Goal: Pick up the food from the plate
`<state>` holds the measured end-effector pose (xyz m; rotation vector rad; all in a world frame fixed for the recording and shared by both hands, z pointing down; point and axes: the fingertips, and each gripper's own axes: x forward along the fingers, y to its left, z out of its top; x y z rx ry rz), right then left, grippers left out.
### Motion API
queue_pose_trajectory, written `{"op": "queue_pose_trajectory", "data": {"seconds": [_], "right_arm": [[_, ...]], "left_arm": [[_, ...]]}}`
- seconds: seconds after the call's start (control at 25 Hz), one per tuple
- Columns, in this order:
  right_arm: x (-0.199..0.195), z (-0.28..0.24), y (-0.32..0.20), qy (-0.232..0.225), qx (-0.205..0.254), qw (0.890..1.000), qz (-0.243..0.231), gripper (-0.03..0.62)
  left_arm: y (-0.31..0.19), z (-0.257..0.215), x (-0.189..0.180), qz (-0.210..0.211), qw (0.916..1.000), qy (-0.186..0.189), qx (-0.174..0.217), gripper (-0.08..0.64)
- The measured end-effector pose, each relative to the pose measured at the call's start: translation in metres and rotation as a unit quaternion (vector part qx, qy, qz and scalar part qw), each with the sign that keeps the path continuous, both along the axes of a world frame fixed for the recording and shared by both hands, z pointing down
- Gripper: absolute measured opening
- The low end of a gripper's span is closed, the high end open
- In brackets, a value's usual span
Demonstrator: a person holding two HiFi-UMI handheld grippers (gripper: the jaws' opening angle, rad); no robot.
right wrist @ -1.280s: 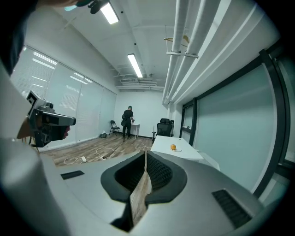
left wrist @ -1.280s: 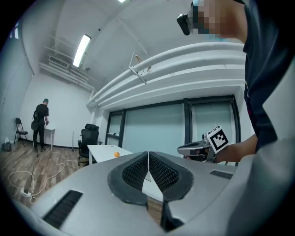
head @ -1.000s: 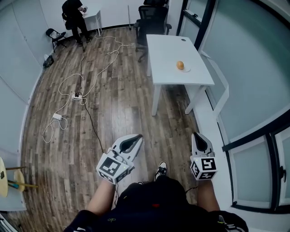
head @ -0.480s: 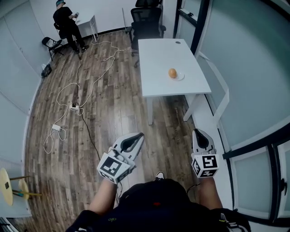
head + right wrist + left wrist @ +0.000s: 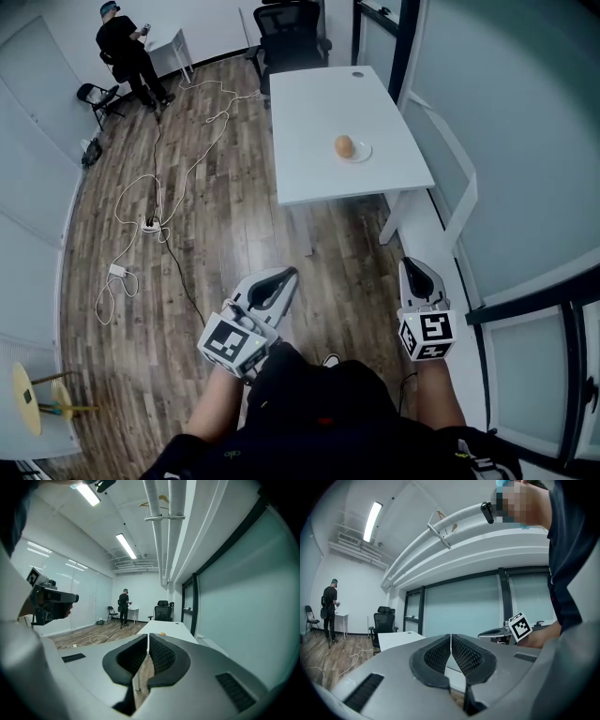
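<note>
the person has walked nearer the surface [image 5: 309,112], where the food [image 5: 344,145] sits untouched on the plate [image 5: 362,152], still well ahead of the left hand-held gripper [image 5: 284,277] and right hand-held gripper [image 5: 412,268], both closed tight and empty.

Grey left tool [image 5: 284,276], grey right tool [image 5: 412,267], black ribbed pads [image 5: 437,656], 2 black-and-white marker cubes [image 5: 232,345], black clothing [image 5: 319,412]
</note>
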<state>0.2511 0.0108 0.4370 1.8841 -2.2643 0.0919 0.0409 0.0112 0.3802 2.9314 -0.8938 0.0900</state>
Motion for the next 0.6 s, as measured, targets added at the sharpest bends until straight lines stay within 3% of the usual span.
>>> {"op": "queue_pose_trajectory", "data": {"seconds": [0.2, 0.32, 0.6], "right_arm": [[-0.002, 0.01, -0.022, 0.001, -0.01, 1.0, 0.003, 0.029], [-0.002, 0.013, -0.039, 0.008, -0.018, 1.0, 0.011, 0.029], [-0.016, 0.019, -0.123, 0.025, -0.038, 0.999, 0.029, 0.029]], "left_arm": [[-0.032, 0.019, -0.008, -0.008, 0.9997, -0.017, -0.013, 0.026], [-0.061, 0.025, -0.01, 0.002, 1.0, -0.004, -0.005, 0.026], [-0.171, 0.031, -0.021, 0.014, 0.9996, 0.008, -0.022, 0.026]]}}
